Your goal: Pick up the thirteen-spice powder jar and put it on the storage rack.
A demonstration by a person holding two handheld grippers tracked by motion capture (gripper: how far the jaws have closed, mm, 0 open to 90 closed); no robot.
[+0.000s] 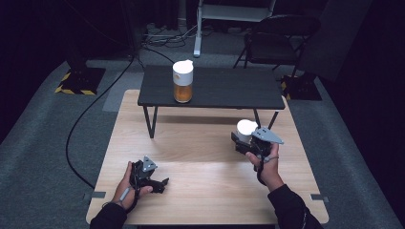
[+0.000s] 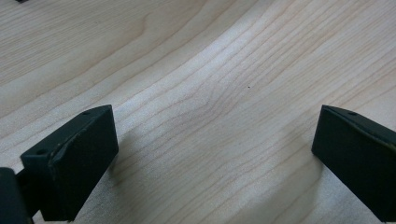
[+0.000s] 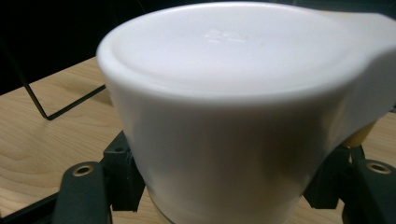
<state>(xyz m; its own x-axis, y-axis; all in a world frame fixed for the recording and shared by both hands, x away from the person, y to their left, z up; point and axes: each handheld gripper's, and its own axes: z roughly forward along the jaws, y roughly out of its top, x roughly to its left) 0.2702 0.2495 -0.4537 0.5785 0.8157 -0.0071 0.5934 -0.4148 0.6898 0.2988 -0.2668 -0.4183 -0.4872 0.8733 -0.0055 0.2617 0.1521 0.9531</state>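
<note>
Above the wooden table (image 1: 200,157), right gripper (image 1: 244,143) fingers clamping white-lidded container (image 3: 224,116), left gripper (image 2: 215,154) fingers wide.

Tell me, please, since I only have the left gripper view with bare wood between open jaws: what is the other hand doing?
Observer: The right gripper is shut on a white-lidded container.
Operator: Thank you. Is there another container around?
Observer: Yes, a white-lidded jar with amber contents stands on the black raised shelf at the far side.
Operator: And where does my left gripper sit?
Observer: The left gripper is low over the wooden table, near the person's edge, holding nothing.
</note>
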